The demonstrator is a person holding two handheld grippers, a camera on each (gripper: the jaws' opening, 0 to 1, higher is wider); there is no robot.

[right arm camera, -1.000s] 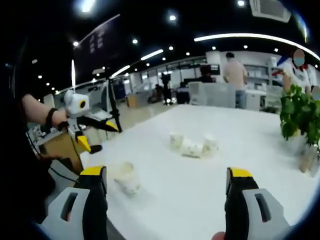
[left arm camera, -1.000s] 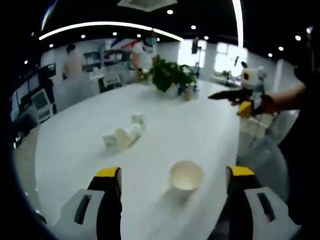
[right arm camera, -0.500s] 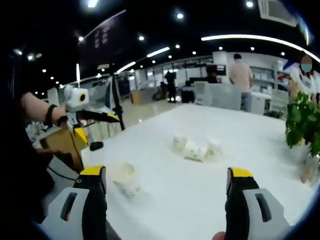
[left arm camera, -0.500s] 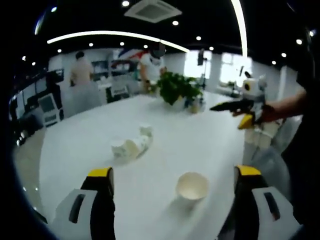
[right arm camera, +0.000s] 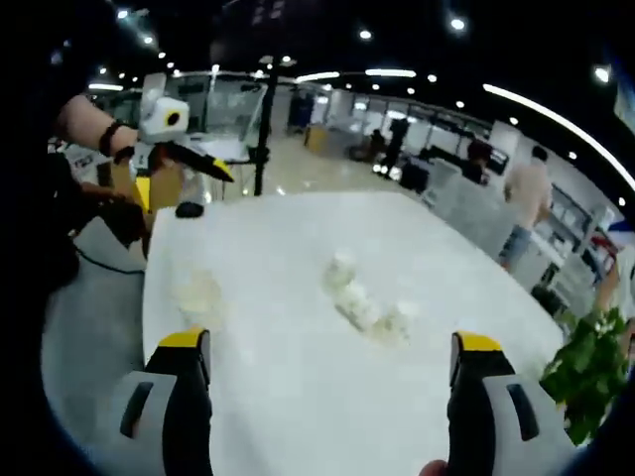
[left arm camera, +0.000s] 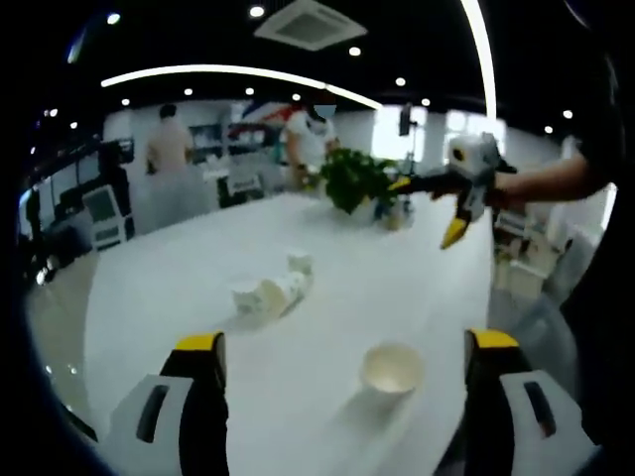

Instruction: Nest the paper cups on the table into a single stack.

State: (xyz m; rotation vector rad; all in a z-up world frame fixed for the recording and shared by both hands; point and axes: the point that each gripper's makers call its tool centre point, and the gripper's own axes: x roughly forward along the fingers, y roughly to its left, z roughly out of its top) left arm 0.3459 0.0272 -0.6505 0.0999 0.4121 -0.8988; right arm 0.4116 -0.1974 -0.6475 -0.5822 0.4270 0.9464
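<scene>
A large open office with dark ceiling, spot lights and curved light strips surrounds a long white worktop (left arm camera: 179, 268). No writing or brand can be read anywhere; the pictures are too blurred for that.

In the left gripper view, the left gripper (left arm camera: 347, 377) hangs low over the near end of the worktop, its jaws spread wide and holding nothing. Between them stands a lone cup (left arm camera: 391, 369), upright, mouth up, touching neither jaw. Further along the worktop lies a cluster of cups (left arm camera: 271, 294), some on their sides, well apart from the lone cup. A potted plant (left arm camera: 357, 178) stands at the far end. Two people (left arm camera: 169, 164) stand beyond the worktop. The right gripper (left arm camera: 448, 208) comes in from the right, held up in a hand above the worktop; whether its jaws are spread there is hard to tell.

In the right gripper view, that gripper's own jaws are wide apart and empty, high above the worktop (right arm camera: 298, 397). The cluster (right arm camera: 362, 302) lies midway along it, the lone cup (right arm camera: 198, 293) a blur near the left edge. The left gripper (right arm camera: 184, 149) shows at upper left.
</scene>
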